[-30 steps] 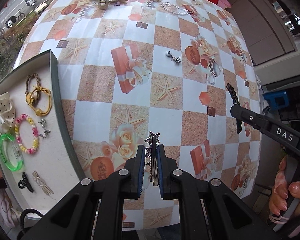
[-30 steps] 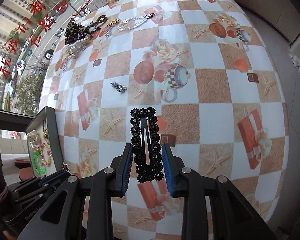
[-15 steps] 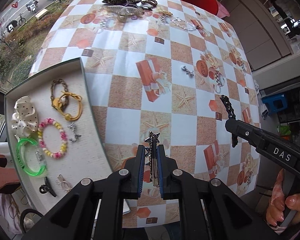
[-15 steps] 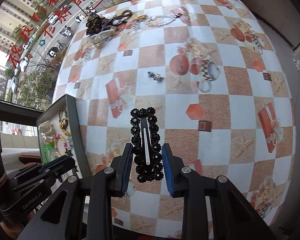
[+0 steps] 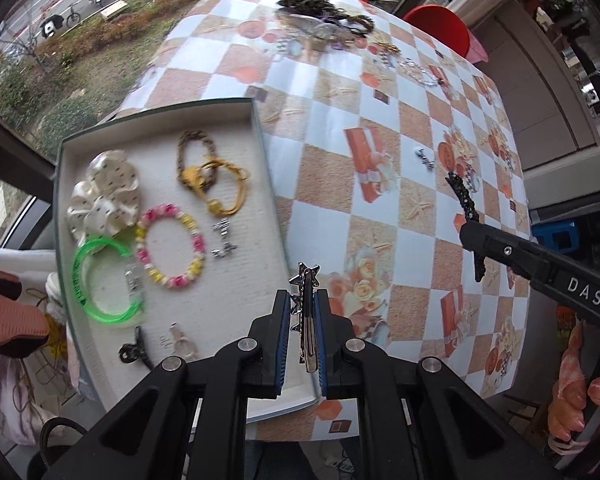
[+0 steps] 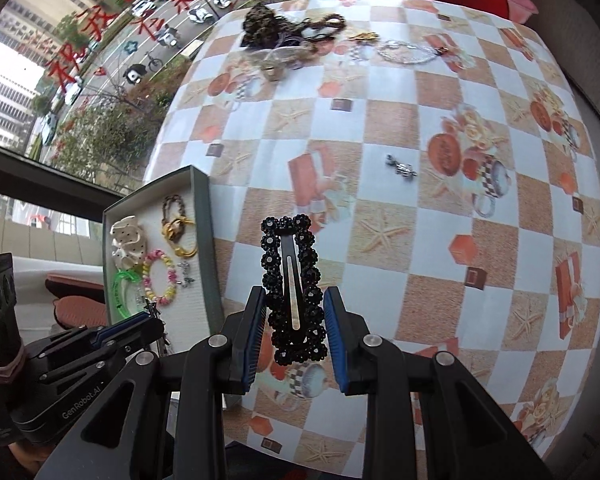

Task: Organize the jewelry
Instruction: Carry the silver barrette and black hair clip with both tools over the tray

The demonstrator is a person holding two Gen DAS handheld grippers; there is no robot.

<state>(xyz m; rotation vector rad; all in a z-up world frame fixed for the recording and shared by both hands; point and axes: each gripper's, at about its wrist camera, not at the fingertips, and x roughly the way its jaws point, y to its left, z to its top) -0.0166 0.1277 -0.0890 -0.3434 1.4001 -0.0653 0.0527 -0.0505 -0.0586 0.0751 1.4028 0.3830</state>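
Both hands loaded, left one over the tray now.

My left gripper has its fingers clenched on the star clip, thin silver metal, edge-on, tip poking out above the tray near its right wall. Right gripper grasps the black beaded clip by its lower half, held above the desk w/ the tray off to the left. Both look light & stiff; the star clip is prob. slippery, so a pinch across the flat bar suits it, not the points. The beaded one is bumpy, beads maybe fragile, so I'd squeeze the sides gently. Bead bracelet, green bangle & scrunchie already lie in the tray; I'd aim for the bare patch beside them.
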